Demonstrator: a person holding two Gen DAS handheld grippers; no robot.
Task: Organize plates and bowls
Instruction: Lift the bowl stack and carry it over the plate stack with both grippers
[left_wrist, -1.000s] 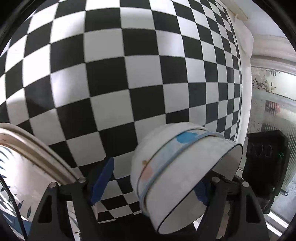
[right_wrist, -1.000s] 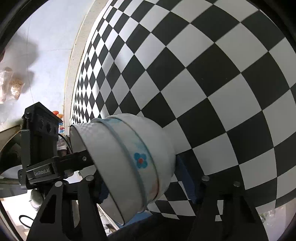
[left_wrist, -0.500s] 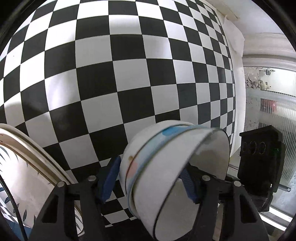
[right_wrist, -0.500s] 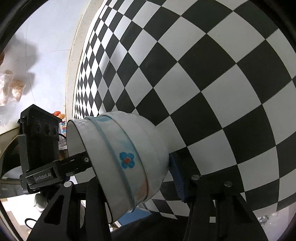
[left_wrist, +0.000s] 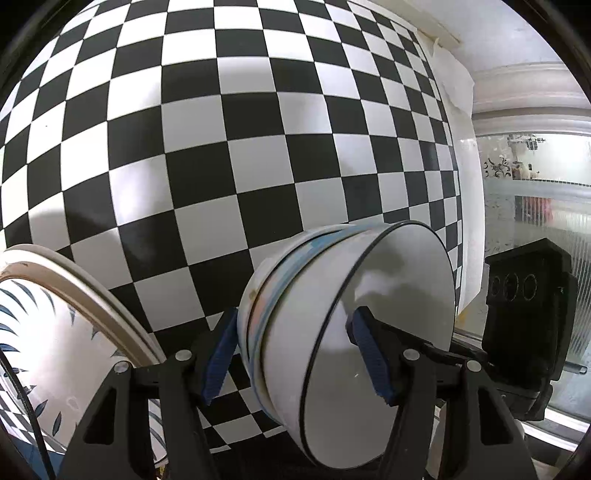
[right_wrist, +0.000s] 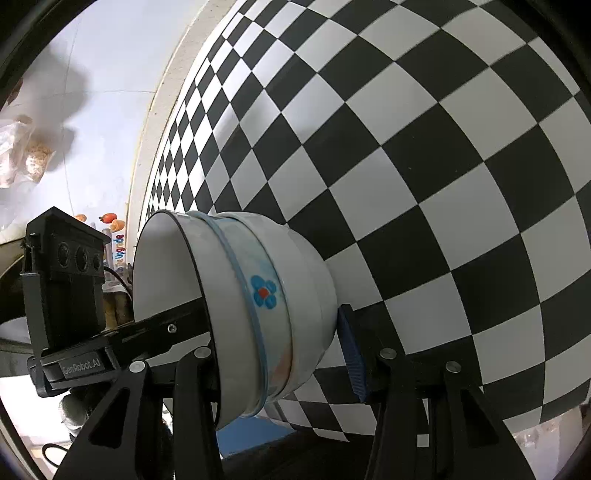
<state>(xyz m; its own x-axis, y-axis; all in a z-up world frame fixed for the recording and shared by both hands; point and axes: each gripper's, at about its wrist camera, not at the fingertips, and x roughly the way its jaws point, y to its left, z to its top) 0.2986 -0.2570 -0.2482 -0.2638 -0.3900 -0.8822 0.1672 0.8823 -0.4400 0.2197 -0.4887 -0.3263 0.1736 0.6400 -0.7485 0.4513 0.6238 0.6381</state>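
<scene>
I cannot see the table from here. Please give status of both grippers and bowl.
Left gripper and right gripper both shut on bowl. Bowl tipped on its side, over checkered cloth. Patterned plate lower left in left view, not touching bowl.

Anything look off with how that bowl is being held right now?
Yes. The bowl is tipped on its side, clear of the checkered table, with both the left gripper and right gripper straddling its wall at once.
</scene>
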